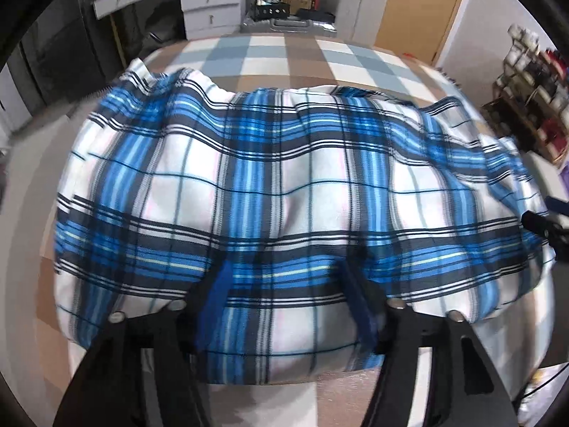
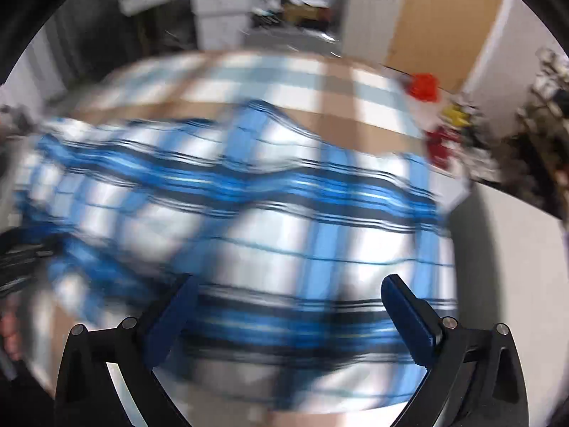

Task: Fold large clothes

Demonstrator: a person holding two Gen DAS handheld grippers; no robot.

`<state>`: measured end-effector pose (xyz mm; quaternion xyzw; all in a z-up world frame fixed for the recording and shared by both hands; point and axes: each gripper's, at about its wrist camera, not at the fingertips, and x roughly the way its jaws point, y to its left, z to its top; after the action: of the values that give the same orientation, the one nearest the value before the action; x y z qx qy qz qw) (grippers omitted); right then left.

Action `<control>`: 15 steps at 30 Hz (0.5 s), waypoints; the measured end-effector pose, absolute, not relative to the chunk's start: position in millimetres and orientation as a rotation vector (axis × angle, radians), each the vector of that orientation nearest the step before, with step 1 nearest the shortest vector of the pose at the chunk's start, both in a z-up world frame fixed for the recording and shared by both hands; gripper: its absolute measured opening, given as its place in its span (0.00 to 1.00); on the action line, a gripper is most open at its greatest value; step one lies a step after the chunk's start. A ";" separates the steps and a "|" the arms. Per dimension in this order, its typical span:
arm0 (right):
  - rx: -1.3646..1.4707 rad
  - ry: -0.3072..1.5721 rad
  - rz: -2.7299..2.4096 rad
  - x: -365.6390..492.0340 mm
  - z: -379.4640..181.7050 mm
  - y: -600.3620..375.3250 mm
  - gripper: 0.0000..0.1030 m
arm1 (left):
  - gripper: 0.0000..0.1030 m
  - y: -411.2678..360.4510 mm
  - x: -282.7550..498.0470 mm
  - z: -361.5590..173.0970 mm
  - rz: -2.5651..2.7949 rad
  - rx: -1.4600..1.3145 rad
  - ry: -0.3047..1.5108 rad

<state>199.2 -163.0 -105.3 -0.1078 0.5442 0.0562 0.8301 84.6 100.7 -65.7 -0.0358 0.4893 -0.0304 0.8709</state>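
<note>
No brand, label or writing can be read anywhere; the drawer fronts of the white cabinet [image 1: 209, 3] at the back are plain. The right wrist view is badly smeared, so the red and yellow things [image 2: 423, 87] past the far right corner of the surface cannot be told apart or named, and the shelves [image 1: 530, 89] off to the side in the left wrist view hold things too small to make out. The blue-and-white plaid garment [image 1: 284, 192] lies spread and rumpled across the checked cover [image 1: 270, 57] of the bed or table, its far edge bunched into folds; whether it is a shirt or something else I cannot tell, as no collar or sleeve shows clearly. The left gripper [image 1: 281, 274] points down over the garment's near edge, its blue-padded fingers [image 1: 220, 284] standing apart with the cloth lying under and between them, not pinched. The right gripper [image 2: 288, 284] hangs likewise over the near hem, released, fingers spread wide with plaid cloth showing in the gap. At the right rim of the left view a dark piece of the other tool sits at the garment's edge, cut off. A bit of a hand [image 2: 10, 334] shows at the left rim of the right view.
</note>
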 end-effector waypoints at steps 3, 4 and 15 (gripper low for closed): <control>-0.309 1.287 0.060 215.4 -140.0 -173.7 1.00 | 0.65 101.7 85.5 -69.9 -0.060 -0.067 1.030; -0.284 1.264 0.072 214.6 -141.6 -177.7 1.00 | 0.65 101.8 85.1 -70.5 -0.061 -0.066 1.031; -0.091 1.237 0.156 256.4 -98.1 -203.1 1.00 | 0.70 119.8 87.9 -18.2 -0.022 0.070 0.921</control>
<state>256.4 -203.1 -98.1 -0.0424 0.5791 0.0729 0.8109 87.9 119.8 -18.2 0.0339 0.4443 -0.0107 0.8952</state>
